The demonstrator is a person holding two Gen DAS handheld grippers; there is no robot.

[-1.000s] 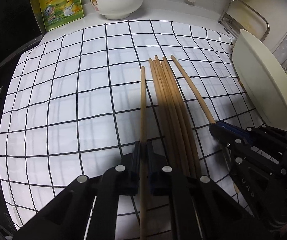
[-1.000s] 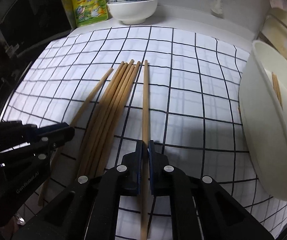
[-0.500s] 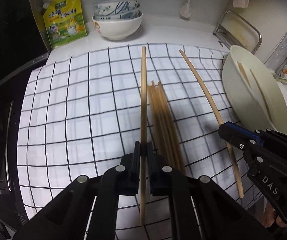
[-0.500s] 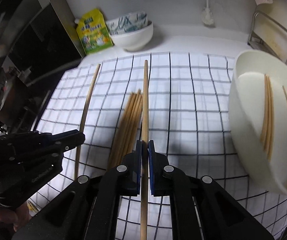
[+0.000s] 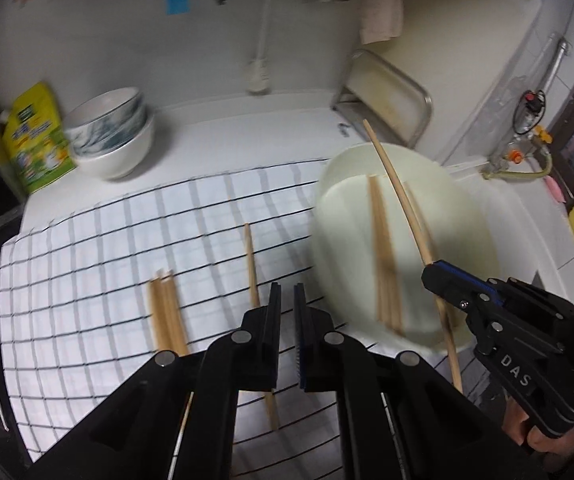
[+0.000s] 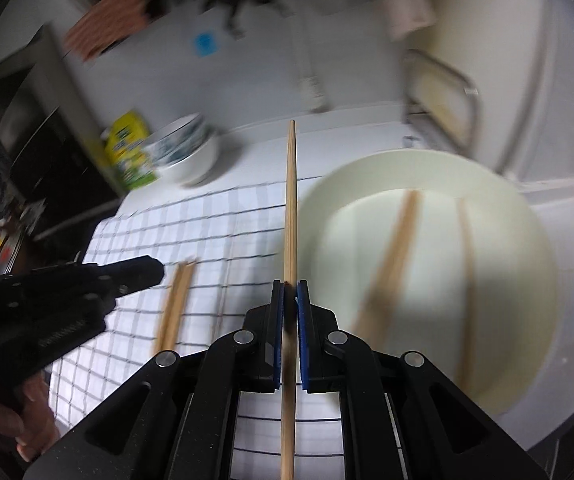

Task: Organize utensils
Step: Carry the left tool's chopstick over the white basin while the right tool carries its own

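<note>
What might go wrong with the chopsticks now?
The right gripper pinches its chopstick with a long end sticking out; that could knock the white bowl's rim or swing loose. Another chopstick sits beside the left gripper, not clearly between its jaws, so it may get left behind.

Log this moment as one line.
right tongs: shut on chopstick | left tongs: shut, empty | white dish: sorted chopsticks inside | checked cloth: loose chopsticks lying

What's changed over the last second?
Both grippers lifted off the checked cloth and swung toward the cream bowl. The right gripper still clamps its chopstick, now over the bowl. The left gripper seems to have lost the loose chopstick, which lies on the cloth. The chopstick bundle and stacked bowls stayed put.
</note>
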